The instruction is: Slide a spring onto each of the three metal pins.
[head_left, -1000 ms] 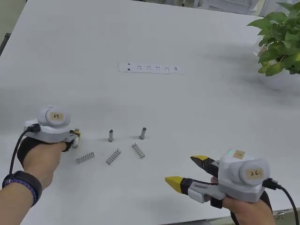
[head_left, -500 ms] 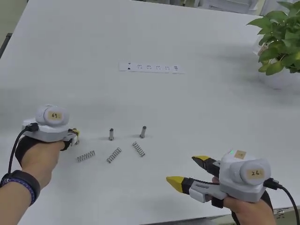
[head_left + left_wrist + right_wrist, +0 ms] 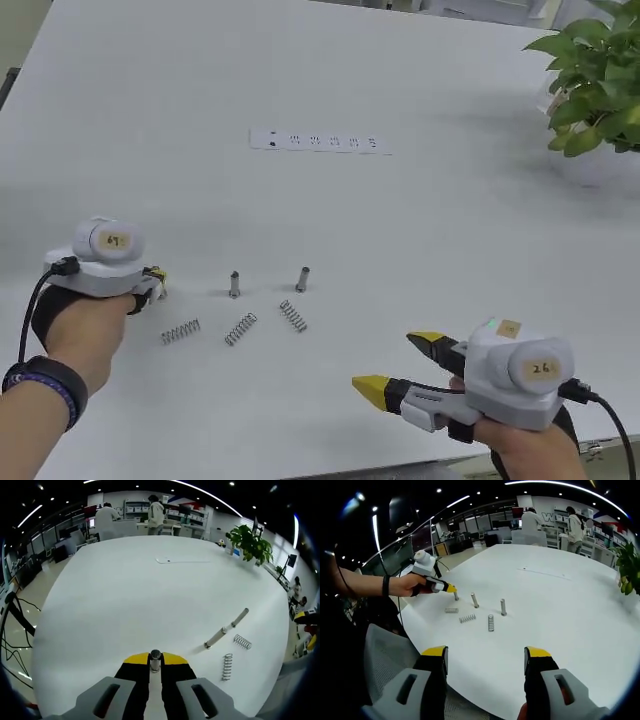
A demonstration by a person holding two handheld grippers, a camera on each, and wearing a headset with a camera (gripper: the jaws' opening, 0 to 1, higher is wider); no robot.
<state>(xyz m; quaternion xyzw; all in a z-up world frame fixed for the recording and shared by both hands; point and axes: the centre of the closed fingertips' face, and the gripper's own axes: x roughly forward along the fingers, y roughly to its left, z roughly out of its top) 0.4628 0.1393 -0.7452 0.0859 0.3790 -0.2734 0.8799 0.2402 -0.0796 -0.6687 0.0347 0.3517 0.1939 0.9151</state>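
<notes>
The left claw (image 3: 155,663) is closed on the left pin (image 3: 155,654), holding it upright on the tabletop (image 3: 125,590). The right claw (image 3: 397,362) hangs open and empty near the front edge. Three springs (image 3: 240,329) lie flat just in front of the pins. It looks best to pinch the left spring (image 3: 181,332) near one end, tip it upright, line its bore over the held pin, then lower it straight.

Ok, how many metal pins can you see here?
3 pins. The middle pin and right pin stand upright on the table; the left pin sits between the left gripper's jaw tips.
</notes>
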